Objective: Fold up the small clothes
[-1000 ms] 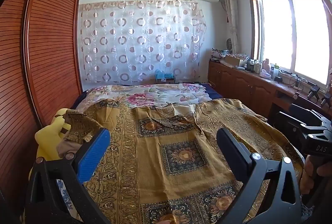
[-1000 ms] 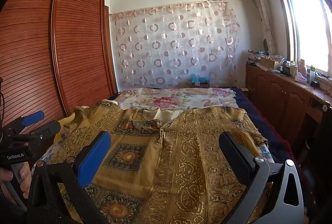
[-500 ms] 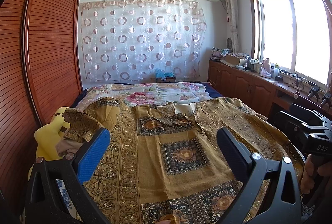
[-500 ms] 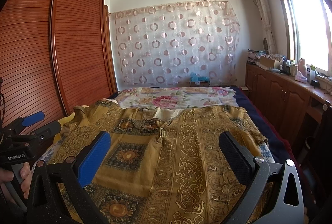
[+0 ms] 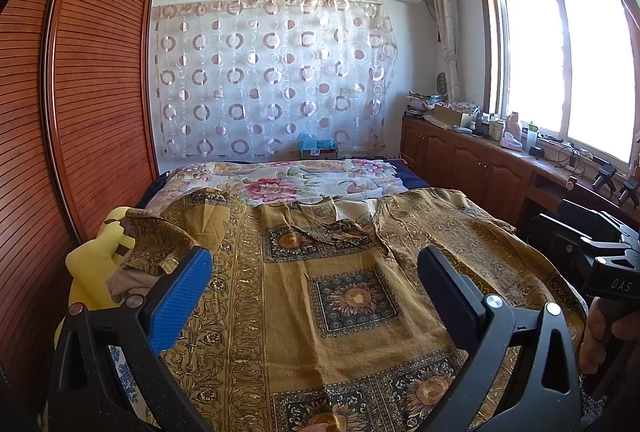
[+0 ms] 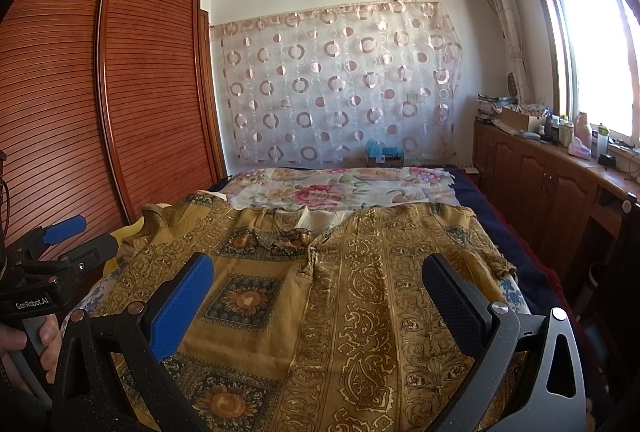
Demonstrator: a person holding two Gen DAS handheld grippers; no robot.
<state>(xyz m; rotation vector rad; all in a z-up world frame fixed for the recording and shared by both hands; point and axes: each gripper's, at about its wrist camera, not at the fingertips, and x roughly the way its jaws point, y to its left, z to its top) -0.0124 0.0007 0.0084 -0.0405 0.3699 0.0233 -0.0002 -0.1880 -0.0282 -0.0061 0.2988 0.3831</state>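
A mustard-gold patterned shirt (image 5: pixel 340 296) lies spread flat on the bed, collar at the far end, one sleeve draped to the left. It also fills the right wrist view (image 6: pixel 352 292). My left gripper (image 5: pixel 316 272) is open and empty, held above the shirt's near half. My right gripper (image 6: pixel 320 280) is open and empty, also above the shirt. The right gripper's body shows at the right edge of the left wrist view (image 5: pixel 600 256); the left gripper's body shows at the left edge of the right wrist view (image 6: pixel 44 256).
A floral sheet (image 5: pixel 288 183) covers the far end of the bed. A yellow plush toy (image 5: pixel 92 264) sits at the left bed edge beside the wooden wardrobe (image 5: pixel 60 111). A low wooden cabinet (image 5: pixel 472 167) with clutter runs under the window on the right.
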